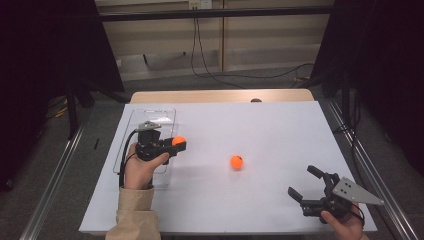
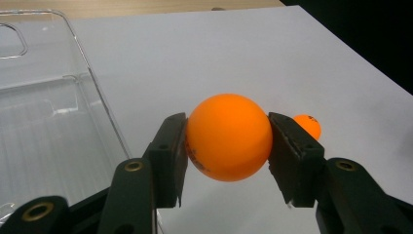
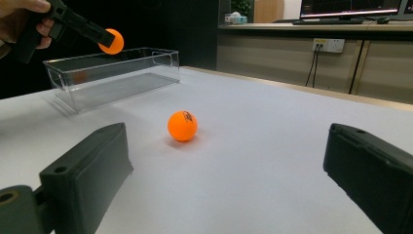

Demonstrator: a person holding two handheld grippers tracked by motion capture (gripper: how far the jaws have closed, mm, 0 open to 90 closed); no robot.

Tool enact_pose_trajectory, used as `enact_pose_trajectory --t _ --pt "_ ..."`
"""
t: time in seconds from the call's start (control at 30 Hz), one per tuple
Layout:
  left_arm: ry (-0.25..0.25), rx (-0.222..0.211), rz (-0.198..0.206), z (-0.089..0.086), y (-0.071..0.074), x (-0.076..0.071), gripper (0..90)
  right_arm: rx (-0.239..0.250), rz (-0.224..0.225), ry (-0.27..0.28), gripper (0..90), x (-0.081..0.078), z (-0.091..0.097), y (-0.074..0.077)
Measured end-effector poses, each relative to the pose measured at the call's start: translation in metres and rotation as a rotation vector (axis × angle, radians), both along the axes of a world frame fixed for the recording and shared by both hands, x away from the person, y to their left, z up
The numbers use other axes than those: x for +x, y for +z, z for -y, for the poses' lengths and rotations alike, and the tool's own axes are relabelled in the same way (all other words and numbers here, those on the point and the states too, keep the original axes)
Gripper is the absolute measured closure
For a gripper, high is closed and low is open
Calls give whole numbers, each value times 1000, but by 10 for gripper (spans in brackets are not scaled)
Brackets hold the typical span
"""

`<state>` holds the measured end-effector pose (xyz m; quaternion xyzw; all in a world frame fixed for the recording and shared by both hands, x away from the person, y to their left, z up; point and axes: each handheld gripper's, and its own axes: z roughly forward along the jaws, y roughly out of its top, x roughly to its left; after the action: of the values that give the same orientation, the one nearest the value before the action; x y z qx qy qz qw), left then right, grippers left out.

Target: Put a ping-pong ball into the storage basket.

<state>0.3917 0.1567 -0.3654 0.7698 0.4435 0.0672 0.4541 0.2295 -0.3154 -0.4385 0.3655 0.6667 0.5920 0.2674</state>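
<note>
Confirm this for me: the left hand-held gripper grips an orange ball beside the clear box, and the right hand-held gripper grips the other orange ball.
Wrong on the right hand-held gripper: in the right gripper view its jaws stand open and empty, with the other orange ball lying loose on the table ahead. The left hand-held gripper does grip an orange ball beside the clear box.

A white-topped table [image 1: 280, 125] stands on grey floor [image 1: 165, 82] before beige wall panels [image 1: 270, 35] with dangling cables [image 1: 200, 50].

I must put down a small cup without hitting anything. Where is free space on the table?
Free: the far half of the white table, and the strip between the loose ball and the right gripper. Crowded: the left, with the clear box and left gripper.
</note>
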Motion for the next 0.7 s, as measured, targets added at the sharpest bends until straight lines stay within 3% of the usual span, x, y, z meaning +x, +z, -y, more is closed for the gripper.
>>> enact_pose_trajectory --t 0.7 --pt "32 5 4 -13 0 0 510 0 -1 -1 27 0 0 0"
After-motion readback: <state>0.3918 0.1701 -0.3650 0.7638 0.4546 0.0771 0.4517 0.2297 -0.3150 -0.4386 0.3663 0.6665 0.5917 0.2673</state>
